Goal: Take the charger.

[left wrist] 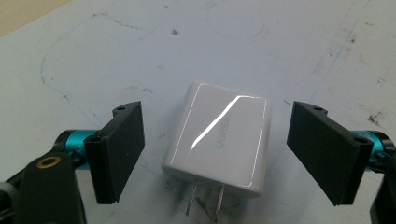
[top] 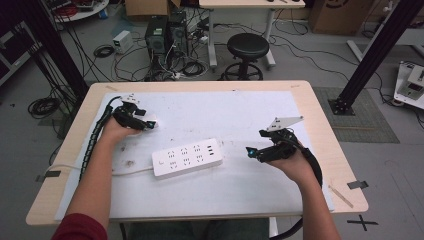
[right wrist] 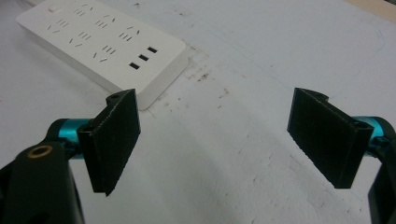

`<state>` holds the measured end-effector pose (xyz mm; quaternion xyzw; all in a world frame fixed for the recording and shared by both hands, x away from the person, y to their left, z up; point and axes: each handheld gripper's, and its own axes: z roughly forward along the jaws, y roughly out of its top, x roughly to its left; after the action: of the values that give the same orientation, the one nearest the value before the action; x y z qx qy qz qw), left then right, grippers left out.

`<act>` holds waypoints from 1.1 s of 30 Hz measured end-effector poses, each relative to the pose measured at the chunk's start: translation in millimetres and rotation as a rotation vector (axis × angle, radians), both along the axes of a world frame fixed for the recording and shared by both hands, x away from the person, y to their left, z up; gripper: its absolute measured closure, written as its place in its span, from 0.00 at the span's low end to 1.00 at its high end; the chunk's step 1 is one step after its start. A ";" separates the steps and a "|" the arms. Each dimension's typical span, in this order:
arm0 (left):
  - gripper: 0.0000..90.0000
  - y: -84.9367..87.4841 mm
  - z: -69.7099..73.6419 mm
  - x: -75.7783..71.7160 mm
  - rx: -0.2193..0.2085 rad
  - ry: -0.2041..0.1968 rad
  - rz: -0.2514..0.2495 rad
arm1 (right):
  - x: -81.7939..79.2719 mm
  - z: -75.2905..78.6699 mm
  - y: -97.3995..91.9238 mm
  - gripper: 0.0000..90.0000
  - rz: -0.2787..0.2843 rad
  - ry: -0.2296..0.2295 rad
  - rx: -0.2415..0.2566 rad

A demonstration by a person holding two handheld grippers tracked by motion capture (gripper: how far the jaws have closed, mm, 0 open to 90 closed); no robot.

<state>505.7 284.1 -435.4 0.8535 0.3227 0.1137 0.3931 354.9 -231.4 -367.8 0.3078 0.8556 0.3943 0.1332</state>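
A white wall charger [left wrist: 219,140] lies flat on the white mat, its two metal prongs pointing toward the camera in the left gripper view. My left gripper [left wrist: 215,149] is open, one jaw on each side of the charger, neither touching it. In the high view the left gripper [top: 145,122] sits at the mat's left with the charger [top: 151,122] at its tip. A white power strip [top: 187,157] with several sockets lies mid-table, its near corner [right wrist: 112,51] in the right gripper view. My right gripper [top: 251,151] [right wrist: 215,144] is open and holds nothing, just right of the strip.
The white mat [top: 240,112] covers most of the wooden table [top: 320,120]. The strip's white cord [top: 100,172] runs left under the person's left forearm. Beyond the table's far edge are a black stool [top: 247,47], computer boxes and floor cables.
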 end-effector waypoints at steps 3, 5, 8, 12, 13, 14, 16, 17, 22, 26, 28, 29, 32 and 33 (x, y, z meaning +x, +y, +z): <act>0.21 0.1 -1.9 0.2 0.011 0.004 -0.001 | -0.9 0.3 -0.7 0.19 0.000 -0.001 0.000; 0.22 -0.3 -3.1 -0.3 0.021 0.005 -0.010 | -1.1 0.5 -0.9 0.19 -0.001 0.000 0.000; 0.25 -1.7 -3.4 -0.4 0.034 0.003 -0.019 | -1.3 0.1 -1.0 0.19 -0.003 0.002 0.000; 0.29 -3.3 -4.3 -0.5 0.044 0.003 -0.019 | -0.9 -0.7 -0.1 0.19 -0.001 0.004 0.002; 0.29 -3.6 -5.2 -0.3 0.047 0.002 -0.021 | -0.7 -1.0 -0.1 0.19 0.000 0.004 0.000; 0.30 -3.6 -5.2 -0.3 0.047 0.002 -0.021 | -0.7 -1.0 -0.1 0.19 0.000 0.004 0.000; 0.30 -3.7 -6.6 0.1 0.060 0.007 -0.028 | -0.7 -1.0 -0.1 0.19 0.002 0.004 0.001; 0.34 -3.7 -6.6 0.1 0.060 0.007 -0.028 | -0.7 -1.0 -0.1 0.19 0.002 0.004 0.001; 0.39 -5.4 -6.4 -1.0 0.081 -0.004 -0.034 | -0.1 -1.2 -1.7 0.19 0.003 0.001 0.002; 0.41 -6.3 -6.2 -1.1 0.094 -0.010 -0.037 | 0.0 -1.4 -1.4 0.19 0.000 0.005 0.002; 0.47 -7.0 -3.8 -2.4 0.124 -0.028 -0.057 | 0.9 -1.8 -1.1 0.19 -0.001 0.009 0.003; 0.47 -7.0 -3.8 -2.4 0.124 -0.028 -0.057 | 0.9 -1.8 -1.1 0.19 -0.001 0.009 0.003; 0.47 -8.4 1.4 -5.5 0.111 -0.044 -0.052 | 0.9 -1.6 -1.3 0.19 -0.001 0.008 0.009; 0.47 -8.4 1.4 -5.5 0.111 -0.044 -0.052 | 0.9 -1.6 -1.3 0.19 -0.001 0.008 0.009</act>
<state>500.2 275.7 -434.0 0.8793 0.2849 0.1397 0.3551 355.8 -232.7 -369.4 0.3106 0.8542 0.3967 0.1285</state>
